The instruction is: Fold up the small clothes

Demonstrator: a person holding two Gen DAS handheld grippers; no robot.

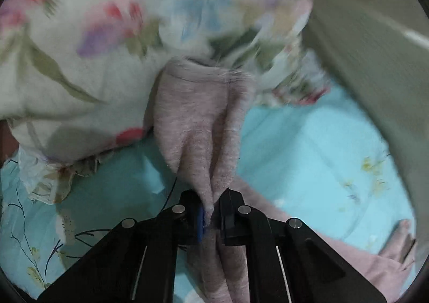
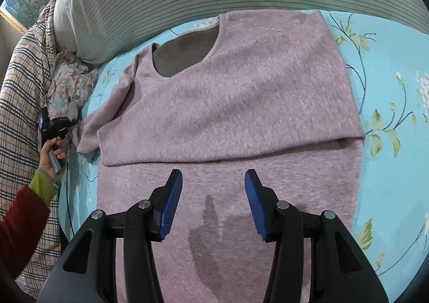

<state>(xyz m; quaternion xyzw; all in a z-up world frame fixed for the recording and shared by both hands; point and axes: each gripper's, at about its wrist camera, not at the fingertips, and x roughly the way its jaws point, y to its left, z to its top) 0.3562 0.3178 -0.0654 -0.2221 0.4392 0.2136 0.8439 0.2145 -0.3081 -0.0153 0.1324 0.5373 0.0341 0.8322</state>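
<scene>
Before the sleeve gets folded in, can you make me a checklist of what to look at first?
1. Left hand-held gripper shut on the sleeve: ok.
2. Right hand-held gripper open, nothing between its pads: ok.
3. Pink sweater body lying flat on the blue bedsheet: ok.
4. Bottom already folded up over the body: ok.
5. Sleeve clear of the floral quilt: not ok, its cuff touches it.
6. Other sleeve tucked in: cannot tell.
</scene>
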